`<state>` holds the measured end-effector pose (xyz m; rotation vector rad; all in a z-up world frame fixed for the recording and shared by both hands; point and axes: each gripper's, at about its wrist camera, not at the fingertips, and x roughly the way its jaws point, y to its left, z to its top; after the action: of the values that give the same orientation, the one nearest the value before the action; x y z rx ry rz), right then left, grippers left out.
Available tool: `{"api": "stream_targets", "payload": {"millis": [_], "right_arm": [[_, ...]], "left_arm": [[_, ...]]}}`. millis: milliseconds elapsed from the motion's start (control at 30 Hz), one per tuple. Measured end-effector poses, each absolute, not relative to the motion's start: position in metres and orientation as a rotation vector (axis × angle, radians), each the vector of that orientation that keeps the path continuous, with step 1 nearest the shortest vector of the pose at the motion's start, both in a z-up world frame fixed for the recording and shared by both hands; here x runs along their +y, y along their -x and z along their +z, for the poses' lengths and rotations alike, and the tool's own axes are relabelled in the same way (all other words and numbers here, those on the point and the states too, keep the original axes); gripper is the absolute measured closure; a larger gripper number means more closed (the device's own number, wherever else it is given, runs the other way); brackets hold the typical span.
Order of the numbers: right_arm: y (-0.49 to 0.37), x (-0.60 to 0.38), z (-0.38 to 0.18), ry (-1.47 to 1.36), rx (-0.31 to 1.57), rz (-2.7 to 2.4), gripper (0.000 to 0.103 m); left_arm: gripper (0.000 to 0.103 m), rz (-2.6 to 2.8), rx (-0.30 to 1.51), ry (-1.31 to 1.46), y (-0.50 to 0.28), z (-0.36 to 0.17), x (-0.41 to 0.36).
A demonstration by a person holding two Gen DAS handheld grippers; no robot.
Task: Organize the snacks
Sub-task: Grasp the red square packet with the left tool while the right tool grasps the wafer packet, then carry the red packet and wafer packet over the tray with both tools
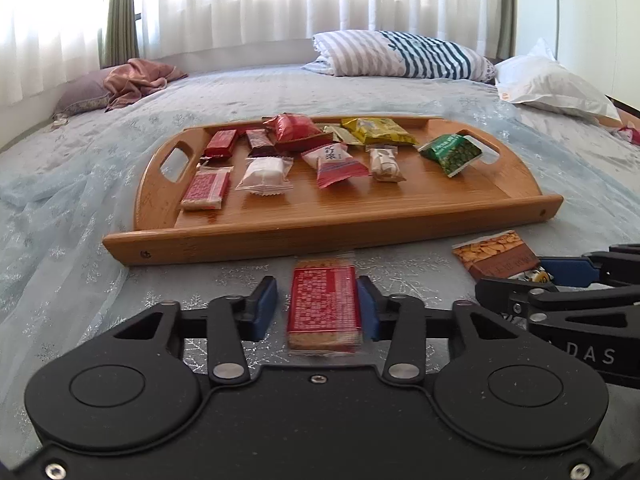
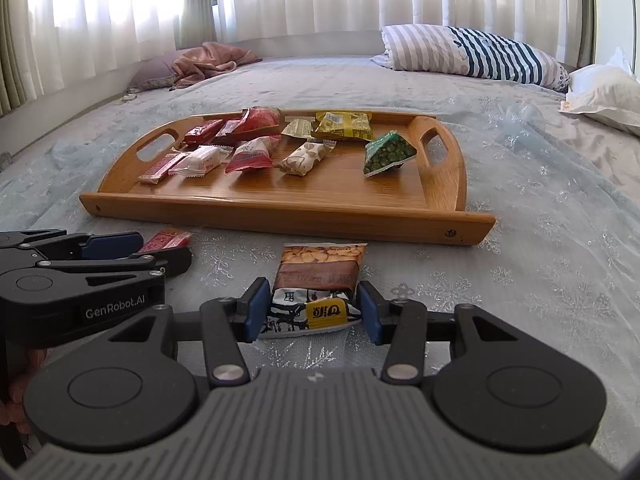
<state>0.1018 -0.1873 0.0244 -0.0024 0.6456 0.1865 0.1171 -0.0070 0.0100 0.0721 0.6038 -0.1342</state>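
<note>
Snacks straddled before the wooden tray (image 1: 328, 236).
On the bed (image 1: 80, 264), at 6 o'clock of the tray, a red cracker packet (image 1: 325, 309) is bracketed by the open left tool (image 1: 317, 307); a brown nut packet (image 2: 316, 288) by the open right tool (image 2: 312, 307).

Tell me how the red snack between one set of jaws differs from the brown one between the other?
The red snack is a flat, firm rectangular bar covered in small print; the brown snack is a softer, crinkled pouch picturing nuts. The red snack shows a clear gap on one side; the brown snack nearly fills its jaws. Both lie on the bedspread before the wooden tray.
</note>
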Motion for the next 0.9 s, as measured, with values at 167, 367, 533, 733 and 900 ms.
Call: {"api": "stream_targets", "payload": {"millis": [167, 367, 533, 733, 900], "right_arm": [[-0.102, -0.187, 0.025, 0.007, 0.647, 0.185, 0.045], [-0.102, -0.184, 0.026, 0.013, 0.647, 0.183, 0.052], [-0.102, -0.184, 0.026, 0.009, 0.648, 0.185, 0.053], [-0.099, -0.186, 0.032, -0.027, 0.66, 0.203, 0.054], [-0.095, -0.189, 0.037, -0.057, 0.655, 0.227, 0.055]], "left_arm": [[0.071, -0.148, 0.591, -0.087, -0.115, 0.01, -0.009], [0.072, -0.163, 0.598, -0.052, -0.116, 0.011, -0.002], [0.072, -0.181, 0.6, -0.064, -0.114, 0.014, -0.001], [0.072, -0.186, 0.612, -0.018, -0.109, 0.018, 0.004], [0.072, -0.192, 0.578, 0.038, -0.099, 0.033, 0.011]]}}
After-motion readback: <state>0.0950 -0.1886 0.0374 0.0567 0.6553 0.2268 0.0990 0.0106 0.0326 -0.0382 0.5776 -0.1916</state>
